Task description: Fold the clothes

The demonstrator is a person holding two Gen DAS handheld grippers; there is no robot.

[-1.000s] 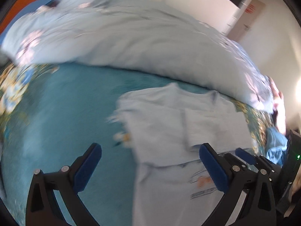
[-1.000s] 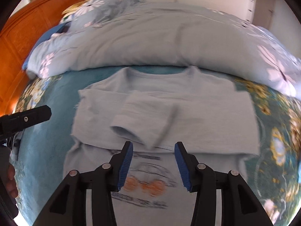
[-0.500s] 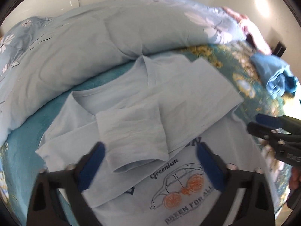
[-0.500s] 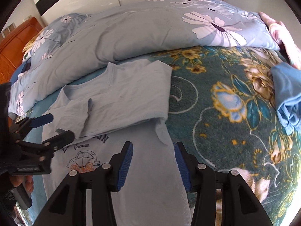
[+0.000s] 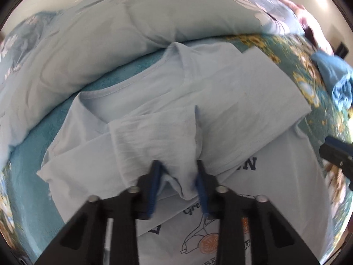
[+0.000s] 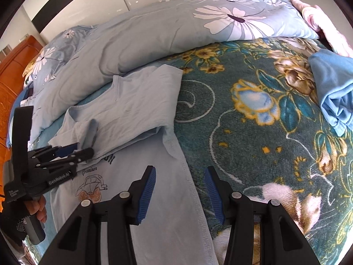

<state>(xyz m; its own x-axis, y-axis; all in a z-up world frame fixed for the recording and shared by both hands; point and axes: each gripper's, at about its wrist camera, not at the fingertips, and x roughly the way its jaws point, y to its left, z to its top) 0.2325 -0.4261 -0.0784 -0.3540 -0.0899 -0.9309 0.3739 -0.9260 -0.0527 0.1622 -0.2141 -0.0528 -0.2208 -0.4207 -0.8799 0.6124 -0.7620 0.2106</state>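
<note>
A light blue T-shirt [image 5: 231, 92] with a car print lies on the bed, its top part folded down over the chest; it also shows in the right wrist view [image 6: 132, 114]. A folded-in sleeve [image 5: 154, 141] lies on top. My left gripper [image 5: 178, 176] has closed around the cuff end of that sleeve, with cloth bunched between its blue pads; it shows in the right wrist view [image 6: 79, 151] too. My right gripper [image 6: 179, 190] is open and empty, over the shirt's right side hem [image 6: 189, 183].
A pale blue floral duvet [image 6: 176, 28] is heaped along the far side. The teal flowered blanket [image 6: 253, 121] covers the bed. A folded blue garment [image 6: 331, 92] lies at the right. An orange wooden headboard [image 6: 11, 75] stands at the left.
My left gripper has moved in onto the folded sleeve and closed from wide open onto its cuff. My right gripper has shifted a little along the shirt's right edge.
</note>
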